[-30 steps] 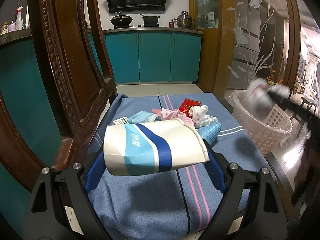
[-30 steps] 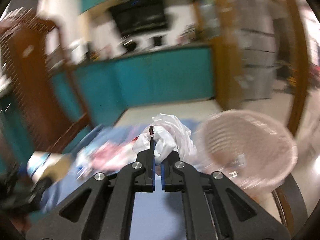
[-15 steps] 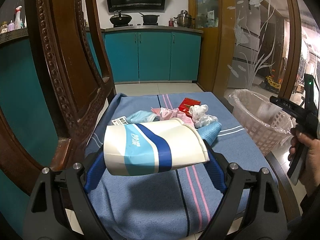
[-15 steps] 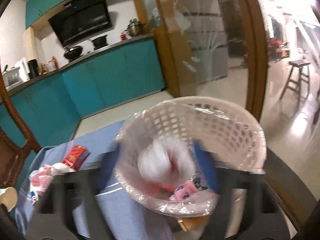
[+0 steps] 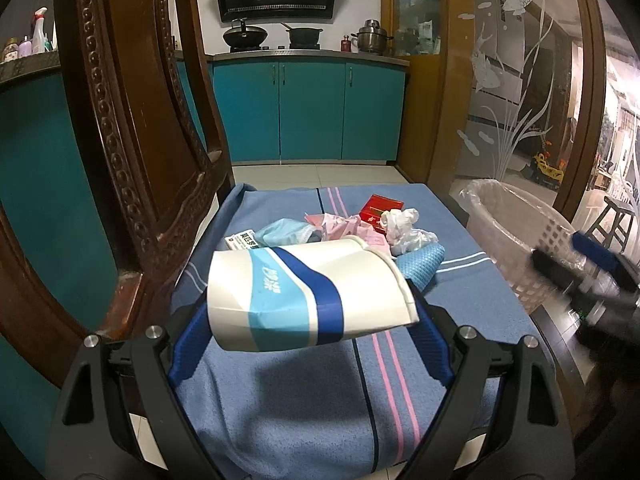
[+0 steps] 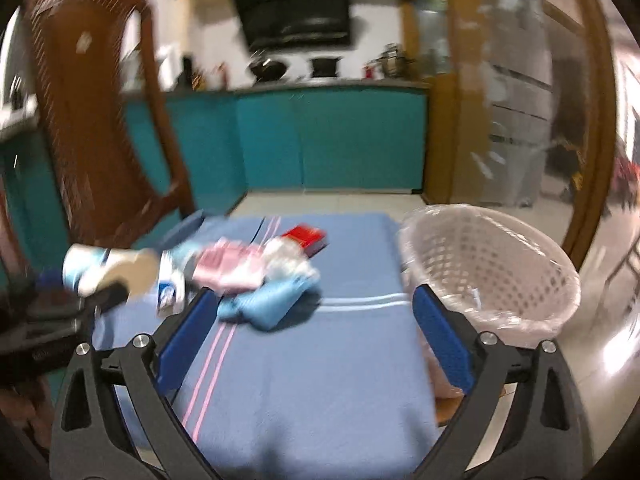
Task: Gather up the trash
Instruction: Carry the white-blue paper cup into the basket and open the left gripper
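My left gripper (image 5: 308, 340) is shut on a crushed white and blue paper cup (image 5: 308, 292), held sideways above the blue cloth (image 5: 320, 400). The cup also shows blurred at the left of the right wrist view (image 6: 108, 272). My right gripper (image 6: 312, 336) is open and empty above the cloth, just left of the white lined basket (image 6: 492, 272). The trash pile holds a red box (image 5: 380, 208), crumpled white tissue (image 5: 404, 228), pink wrappers (image 5: 344, 226), a blue mask (image 5: 284, 232) and a blue cloth piece (image 5: 420, 264). The basket (image 5: 516, 232) stands at the table's right edge.
A carved wooden chair (image 5: 132, 128) stands close on the left. Teal kitchen cabinets (image 5: 304, 112) lie beyond the table. A glass partition (image 5: 512, 80) and a stool (image 5: 616, 216) are on the right.
My right gripper dropped the white tissue wad into the basket, opened, and swung back left over the cloth. My left gripper stays still with the cup.
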A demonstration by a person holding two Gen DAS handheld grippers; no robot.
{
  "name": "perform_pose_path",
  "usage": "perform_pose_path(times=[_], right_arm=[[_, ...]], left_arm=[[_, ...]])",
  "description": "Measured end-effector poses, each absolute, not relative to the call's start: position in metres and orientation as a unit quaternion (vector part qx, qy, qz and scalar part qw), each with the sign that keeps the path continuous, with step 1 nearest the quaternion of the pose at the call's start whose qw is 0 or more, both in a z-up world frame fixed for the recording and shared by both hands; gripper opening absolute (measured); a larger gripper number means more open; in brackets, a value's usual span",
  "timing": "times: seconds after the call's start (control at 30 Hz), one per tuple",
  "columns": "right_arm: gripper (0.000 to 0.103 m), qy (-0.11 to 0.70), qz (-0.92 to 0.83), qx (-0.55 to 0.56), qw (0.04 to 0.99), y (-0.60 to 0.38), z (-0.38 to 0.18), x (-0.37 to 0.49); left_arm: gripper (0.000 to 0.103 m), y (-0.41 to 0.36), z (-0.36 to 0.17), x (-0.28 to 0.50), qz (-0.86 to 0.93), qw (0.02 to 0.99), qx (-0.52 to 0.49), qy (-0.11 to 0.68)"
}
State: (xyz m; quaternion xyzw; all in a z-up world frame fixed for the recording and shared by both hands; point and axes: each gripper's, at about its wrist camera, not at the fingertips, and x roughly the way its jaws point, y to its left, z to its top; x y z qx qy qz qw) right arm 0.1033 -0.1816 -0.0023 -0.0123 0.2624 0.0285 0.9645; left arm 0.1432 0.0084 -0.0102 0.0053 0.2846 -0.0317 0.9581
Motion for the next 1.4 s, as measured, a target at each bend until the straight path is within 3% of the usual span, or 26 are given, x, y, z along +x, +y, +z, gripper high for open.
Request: perform_pose_path(times=[0.1,0.57,0.7,0.83,1.03,1.23,1.33,1.4], right_arm=[[0.096,0.259,0.02,-0.051,0.964,-0.169,-0.005,0.105],[0.096,0.265,0.016,-0.01,0.964,-0.18,-0.006,0.112],[0.096,0.295,0.018,0.004,0.955,-0.182,-0.018,0.122],[0.096,0.319,0.027,-0.005,0.947,-0.175,-0.028,0.13],[0.096,0.345,0.03,0.002,0.938,-0.174,-0.041,0.14],[0.096,0.358,0.03,0.02,0.933,-0.183,-0.047,0.144],[0.096,0.362,0.031,0.039,0.931,-0.191,-0.049,0.146],[0.096,0.369,0.036,0.05,0.927,-0.195,-0.052,0.148]], left_arm=[[0.087,0.009,-0.01,0.145,-0.031,0.958,0.005,0.287],[0.087,0.005,-0.012,0.152,-0.042,0.954,0.008,0.296],[0.087,-0.001,0.01,0.173,-0.063,0.954,0.004,0.293],[0.087,-0.054,0.061,0.206,-0.127,0.953,0.066,0.266],[0.087,-0.196,0.131,0.259,-0.265,0.916,0.153,0.261],[0.088,-0.279,0.132,0.296,-0.284,0.9,0.173,0.28],[0.099,-0.294,0.125,0.306,-0.276,0.899,0.188,0.285],[0.099,-0.291,0.124,0.308,-0.269,0.901,0.188,0.283]])
